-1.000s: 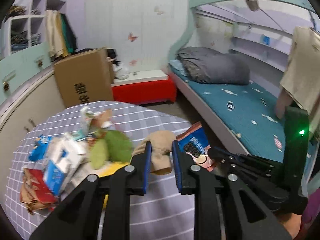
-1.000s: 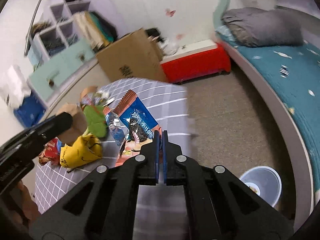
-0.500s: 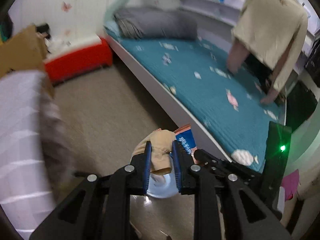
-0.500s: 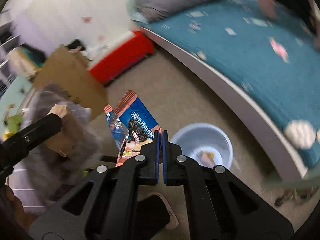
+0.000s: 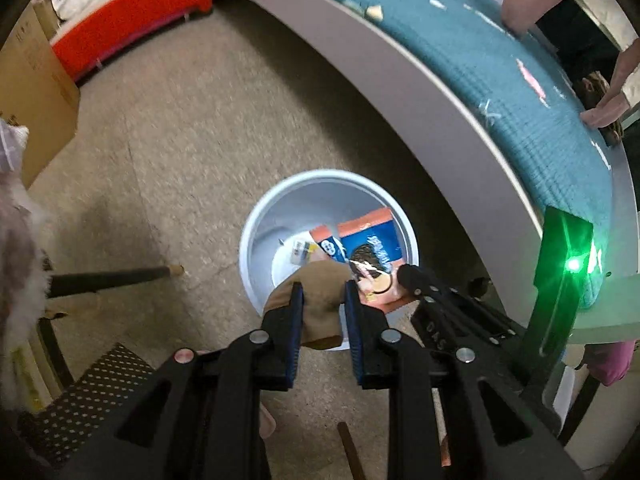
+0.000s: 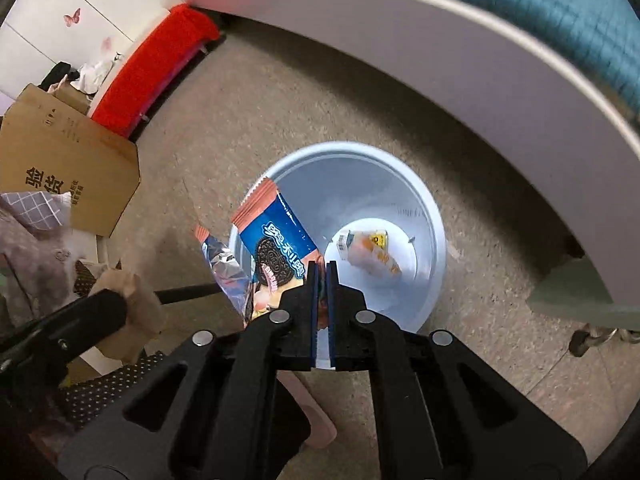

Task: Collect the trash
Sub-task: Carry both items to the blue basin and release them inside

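A pale blue bin point(image 5: 250, 240) point(image 6: 438, 240) stands on the floor right below both grippers, with a small wrapper scrap point(image 6: 368, 254) on its bottom. My left gripper point(image 5: 322, 285) is shut on a crumpled tan paper wad point(image 5: 316, 304) over the bin's near rim. A blue and orange cookie wrapper point(image 6: 276, 240) point(image 5: 370, 240) hangs over the bin's left rim from my right gripper point(image 6: 320, 268). Its jaws are opening by a sliver with the wrapper's edge still between the pads. In the right wrist view the left gripper's finger point(image 6: 100, 308) and the wad point(image 6: 132, 300) show at lower left.
A bed frame point(image 6: 440, 60) with a teal mattress point(image 5: 520, 92) curves around the far side. A red bench point(image 5: 132, 16) and a cardboard box point(image 6: 68, 168) stand to the left. A pink slipper point(image 6: 308, 412) and a black perforated stool point(image 5: 100, 380) lie near me.
Both grippers swung from the checked table down to the floor and now point steeply into the bin. Each carried its piece along. The right jaws show a thin gap.
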{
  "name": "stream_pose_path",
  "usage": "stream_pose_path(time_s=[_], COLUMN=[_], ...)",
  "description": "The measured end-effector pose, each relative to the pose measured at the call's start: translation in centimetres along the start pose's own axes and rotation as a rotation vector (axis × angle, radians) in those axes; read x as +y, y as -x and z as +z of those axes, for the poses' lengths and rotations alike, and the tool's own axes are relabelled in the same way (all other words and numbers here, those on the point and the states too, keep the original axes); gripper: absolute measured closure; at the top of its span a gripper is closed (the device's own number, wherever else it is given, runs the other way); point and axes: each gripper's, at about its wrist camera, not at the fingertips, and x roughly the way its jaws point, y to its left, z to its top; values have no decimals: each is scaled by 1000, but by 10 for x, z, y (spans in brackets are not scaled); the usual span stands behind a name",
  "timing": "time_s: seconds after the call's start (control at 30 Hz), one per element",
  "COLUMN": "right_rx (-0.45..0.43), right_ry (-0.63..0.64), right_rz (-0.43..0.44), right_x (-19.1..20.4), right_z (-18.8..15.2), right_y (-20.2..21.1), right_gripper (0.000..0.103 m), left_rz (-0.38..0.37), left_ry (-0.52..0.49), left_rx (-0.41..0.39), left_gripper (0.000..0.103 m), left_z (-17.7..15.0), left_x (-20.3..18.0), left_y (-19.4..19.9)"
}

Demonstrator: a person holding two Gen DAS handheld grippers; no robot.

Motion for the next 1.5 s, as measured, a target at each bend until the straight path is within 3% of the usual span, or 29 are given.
stream_pose_path(time_s=[0.1,0.23,0.47,0.8,0.87,0.93,1.0,1.13,1.27,1.5], right_rx=[28,9,-32,-170,-200,-226,-255,-273,-286,-335], right_ry=[-2,-18,-15,-64,-70,-80,-89,-92,-68,-11], right_rz=[-6,3,-4,-11,-9,-2,3,17,40,110], right_x=[-5,-15,-17,-19,-19,-18,-20,-18,-8,18], right_z=[-2,-1,-12,-9,-7,-7,-6,-6,-8,-18], right_y=[-10,-10,14,63,72,79,88,102,119,170], right_gripper=[87,56,56,54,53,53,53,52,51,49], left_rz=[-13,-14,-22,-34,-40,-48,-51,-62,-12,152], left_ry=[17,23,20,-20,-22,-16,6,19,-4,-94], left_rx=[13,33,74,29,9,-16,-84,-110,-151,-314], left_gripper=[82,81,81,81,74,43,31,30,30,30], left_z=[0,-2,-3,11,14,16,17,17,13,-3], left_x=[7,11,8,-9,-14,-15,-14,-15,-21,-37], left_y=[-13,-30,-48,-30,-20,-12,4,24,49,136])
